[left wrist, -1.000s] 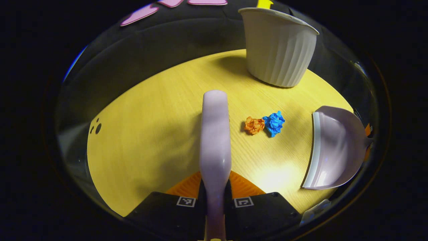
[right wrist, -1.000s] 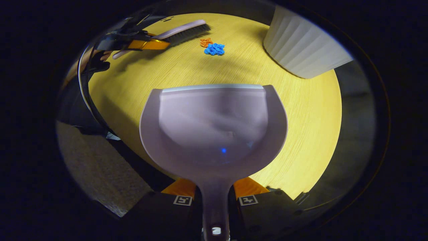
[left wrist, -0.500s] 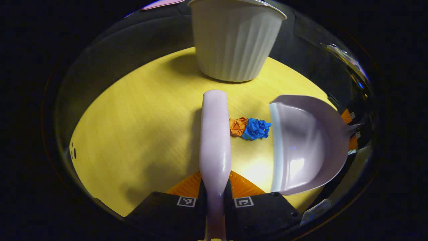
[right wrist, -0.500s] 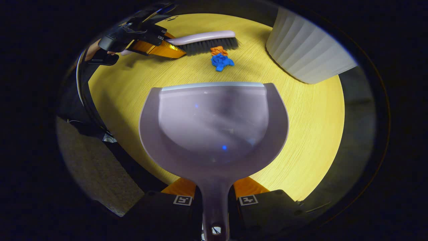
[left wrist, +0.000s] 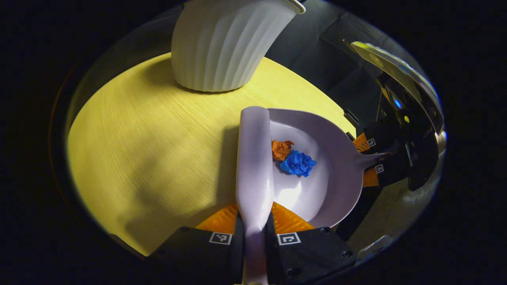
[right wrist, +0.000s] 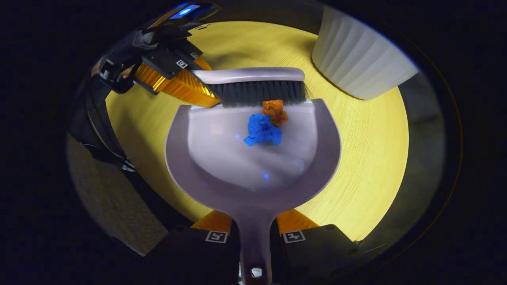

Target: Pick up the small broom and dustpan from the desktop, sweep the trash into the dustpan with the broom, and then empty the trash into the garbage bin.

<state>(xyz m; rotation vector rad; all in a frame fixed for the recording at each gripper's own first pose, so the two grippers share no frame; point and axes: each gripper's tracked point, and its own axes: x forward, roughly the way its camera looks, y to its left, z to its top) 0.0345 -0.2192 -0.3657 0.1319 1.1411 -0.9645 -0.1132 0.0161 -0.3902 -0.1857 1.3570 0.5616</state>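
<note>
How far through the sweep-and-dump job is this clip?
Done: left tongs grip the broom, right tongs grip the dustpan. Both paper wads, orange and blue, lie inside the pan, bristles at its lip. Left: lift and empty into the white ribbed bin.

broom (right wrist: 253, 81) at dustpan (right wrist: 253, 166) lip, paper scraps (right wrist: 266, 122) inside

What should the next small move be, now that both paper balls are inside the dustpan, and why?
Probably tip the dustpan back slightly with the right gripper, then carry it toward the garbage bin. The orange ball and blue ball sit inside the pan, near its front lip, with the broom held across the lip by the left gripper, so they could roll out.
</note>
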